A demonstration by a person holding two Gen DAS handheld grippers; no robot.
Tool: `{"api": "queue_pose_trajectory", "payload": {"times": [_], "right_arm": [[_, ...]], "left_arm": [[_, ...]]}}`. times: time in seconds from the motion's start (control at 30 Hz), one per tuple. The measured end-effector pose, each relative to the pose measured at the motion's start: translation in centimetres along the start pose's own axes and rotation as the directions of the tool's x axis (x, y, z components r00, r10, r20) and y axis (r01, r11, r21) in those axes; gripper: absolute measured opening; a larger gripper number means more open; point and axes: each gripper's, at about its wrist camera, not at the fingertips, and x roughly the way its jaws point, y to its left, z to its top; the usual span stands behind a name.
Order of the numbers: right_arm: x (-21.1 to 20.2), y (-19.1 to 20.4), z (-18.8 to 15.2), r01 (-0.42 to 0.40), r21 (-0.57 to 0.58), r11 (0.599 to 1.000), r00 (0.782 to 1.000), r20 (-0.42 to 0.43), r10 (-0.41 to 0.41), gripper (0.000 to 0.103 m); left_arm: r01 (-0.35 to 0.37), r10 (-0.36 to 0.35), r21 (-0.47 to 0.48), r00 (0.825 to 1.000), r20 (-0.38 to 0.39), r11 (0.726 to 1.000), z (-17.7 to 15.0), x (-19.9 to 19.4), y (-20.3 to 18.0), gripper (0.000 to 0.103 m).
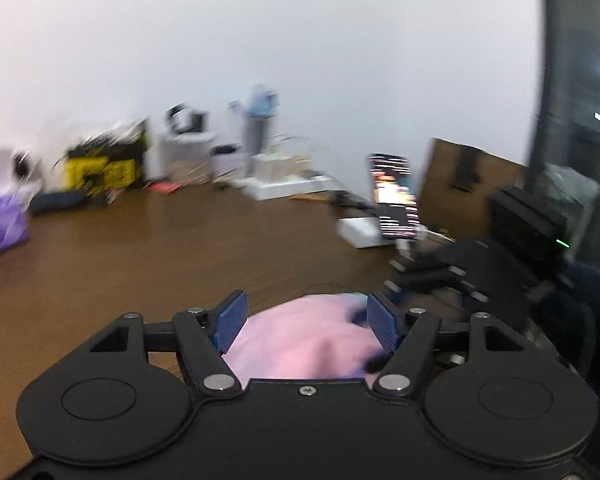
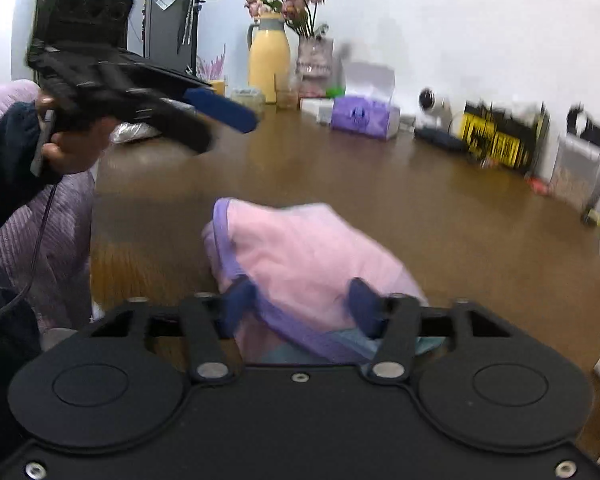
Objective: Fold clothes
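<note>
Left tool [image 1: 304,320]: blue pads stand apart, nothing pinched; the pink garment [image 1: 300,340] lies below and between them, untouched as far as the blur allows.
Right tool [image 2: 300,304]: pads partly apart, straddling the near edge of the cloth; whether they press on it I cannot tell, as fabric shows between them but no clear pinch.
Garment, just ahead of the right tool: a pink piece with a purple trim [image 2: 224,240] along its left edge, lying in a loose mound on the tabletop [image 2: 380,184], with a blue-green layer peeking out at the nearest edge.
Step in hand: judged as re-gripping after a fold, since both tools are empty or nearly so over a bunched garment.
Doing it well: take the trimmed edge, one layer only, with each tool at a separate corner; draw the cloth flat before folding again, as the mound will crease otherwise.
Left tool, seen from the right: raised to the left, above the tabletop, clear of the cloth, held in a hand [image 2: 72,148].
Farther ahead: a purple tissue box [image 2: 364,116] and a yellow jug [image 2: 269,56] near the wall, well apart from the garment.
</note>
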Motion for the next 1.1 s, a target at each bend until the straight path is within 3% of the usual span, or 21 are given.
{"api": "queue_pose_trajectory", "payload": {"times": [0.1,0.17,0.3,0.47,0.57,0.67,0.7,0.77,0.93,1.03,1.1], "right_arm": [[-1.1,-0.1,-0.2,0.011,0.015,1.0,1.0,0.026,-0.011,0.032],[-2.0,-0.2,-0.6,0.026,0.015,1.0,0.999,0.032,-0.026,0.026],[-3.5,-0.1,-1.4,0.044,0.014,0.999,0.998,0.04,-0.045,0.026],[-3.7,0.0,-1.9,0.053,0.022,0.998,0.999,0.006,-0.053,0.025],[-3.9,0.4,-1.5,0.053,0.003,0.999,0.998,-0.021,-0.053,0.033],[-4.8,0.9,-0.6,0.049,-0.021,0.999,0.998,0.049,-0.048,0.038],[-5.0,0.8,-0.3,0.045,-0.017,0.999,0.996,0.074,-0.044,0.046],[-4.8,0.2,0.6,0.038,0.018,0.999,0.993,0.11,-0.04,0.05],[-0.5,0.0,0.7,0.108,0.004,0.994,0.993,-0.044,-0.108,0.05],[0.1,0.4,-0.1,0.104,-0.023,0.994,0.992,-0.068,-0.105,0.052],[0.1,0.6,-0.4,0.113,-0.024,0.993,0.99,-0.08,-0.115,0.056]], "left_arm": [[-0.097,0.093,-0.087,0.994,-0.057,0.991,0.5,2.6,1.0,0.065],[-0.131,0.124,-0.071,0.988,-0.097,0.989,0.8,3.9,1.1,0.065],[-0.098,0.089,-0.06,0.987,-0.133,0.993,0.7,4.6,0.8,0.065],[-0.089,0.071,-0.075,0.975,-0.212,0.993,-1.3,5.0,0.3,0.065],[-0.079,0.063,-0.068,0.974,-0.217,0.995,-2.2,4.9,-0.4,0.065],[-0.085,0.077,-0.03,0.975,-0.206,0.996,-2.8,4.7,-1.1,0.068],[-0.082,0.076,-0.022,0.976,-0.205,0.996,-2.9,4.6,-1.4,0.07],[-0.069,0.067,-0.002,0.976,-0.205,0.998,-3.3,4.3,-1.8,0.072],[-0.055,0.07,0.075,0.974,-0.217,0.996,-4.5,3.9,-3.4,0.079],[-0.014,0.025,0.053,0.976,-0.217,0.998,-4.1,3.0,-3.5,0.079],[0.094,-0.097,-0.028,0.987,-0.127,0.995,-2.7,1.1,-2.8,0.082]]}}
